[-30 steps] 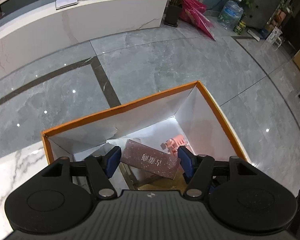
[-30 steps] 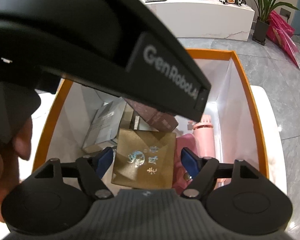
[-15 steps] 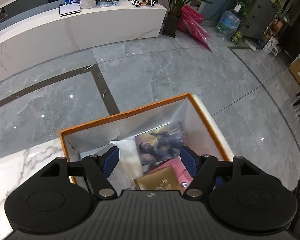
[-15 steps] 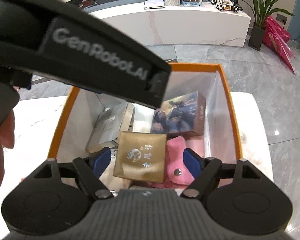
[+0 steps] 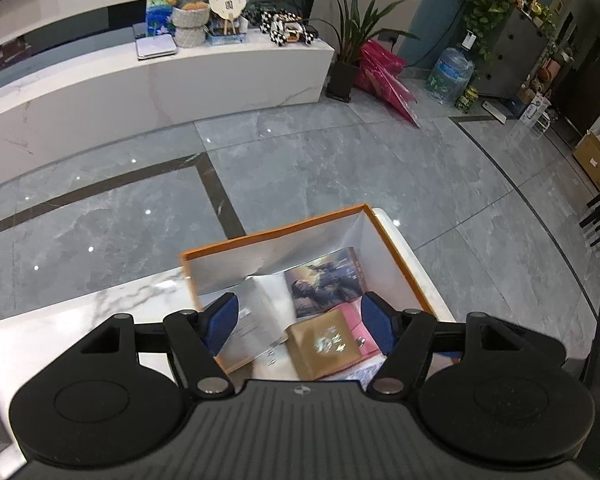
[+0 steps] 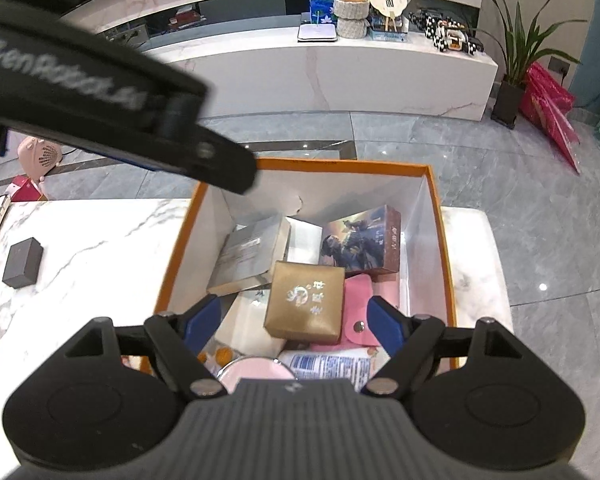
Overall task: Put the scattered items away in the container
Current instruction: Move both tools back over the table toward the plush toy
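Note:
An orange-rimmed box (image 5: 272, 236) with white walls stands on the marble table (image 6: 80, 240). It holds an illustrated carton (image 6: 360, 244) leaning by the far right wall, a gold box (image 6: 306, 300), a pink pouch (image 6: 360, 308) and a grey box (image 6: 252, 252). The same carton (image 5: 328, 280) and gold box (image 5: 324, 344) show in the left wrist view. My left gripper (image 5: 299, 314) hangs open above the box with nothing between its pads. My right gripper (image 6: 294, 316) is also open and empty, above the box's near side.
A small black box (image 6: 23, 262) lies on the table left of the container. The left tool's black housing (image 6: 100, 96) crosses the upper left of the right wrist view. Grey tiled floor surrounds the table; a pink heater (image 6: 40, 154) stands on it.
The left jaws widened and let go of the carton, which now rests inside the box against its far right wall. Both grippers rose away from the box.

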Motion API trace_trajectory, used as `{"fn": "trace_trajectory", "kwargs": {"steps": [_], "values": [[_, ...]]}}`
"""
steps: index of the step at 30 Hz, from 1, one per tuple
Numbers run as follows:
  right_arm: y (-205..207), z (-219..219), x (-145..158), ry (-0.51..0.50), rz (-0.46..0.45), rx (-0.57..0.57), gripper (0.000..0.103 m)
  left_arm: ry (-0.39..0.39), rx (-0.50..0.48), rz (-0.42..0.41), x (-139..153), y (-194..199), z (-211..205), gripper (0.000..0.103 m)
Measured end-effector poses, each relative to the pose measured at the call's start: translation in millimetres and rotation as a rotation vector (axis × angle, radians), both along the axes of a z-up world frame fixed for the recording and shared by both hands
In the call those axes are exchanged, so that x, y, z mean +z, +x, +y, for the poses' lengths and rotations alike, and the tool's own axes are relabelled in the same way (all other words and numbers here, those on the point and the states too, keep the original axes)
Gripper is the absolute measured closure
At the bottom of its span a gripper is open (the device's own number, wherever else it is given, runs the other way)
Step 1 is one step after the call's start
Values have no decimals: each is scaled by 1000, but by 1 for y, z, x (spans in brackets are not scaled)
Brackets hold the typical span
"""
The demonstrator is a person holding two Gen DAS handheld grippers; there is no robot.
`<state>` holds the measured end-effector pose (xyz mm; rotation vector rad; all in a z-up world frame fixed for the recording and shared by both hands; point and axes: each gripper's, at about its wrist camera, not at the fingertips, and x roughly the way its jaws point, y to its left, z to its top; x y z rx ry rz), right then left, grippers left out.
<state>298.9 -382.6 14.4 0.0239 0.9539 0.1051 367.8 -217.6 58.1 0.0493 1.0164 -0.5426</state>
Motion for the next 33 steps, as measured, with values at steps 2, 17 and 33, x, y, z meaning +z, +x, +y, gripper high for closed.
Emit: {"fn": "trace_trajectory", "kwargs": {"steps": [2, 17, 33], "values": [[-9, 2, 9, -7, -8, 3, 21, -2, 14, -9, 6, -6, 12, 23], [-44, 45, 48, -42, -65, 44, 20, -2, 127, -68, 44, -43, 124, 23], [-70, 106, 66, -60, -98, 149, 19, 28, 247, -106, 50, -59, 235, 18]]}}
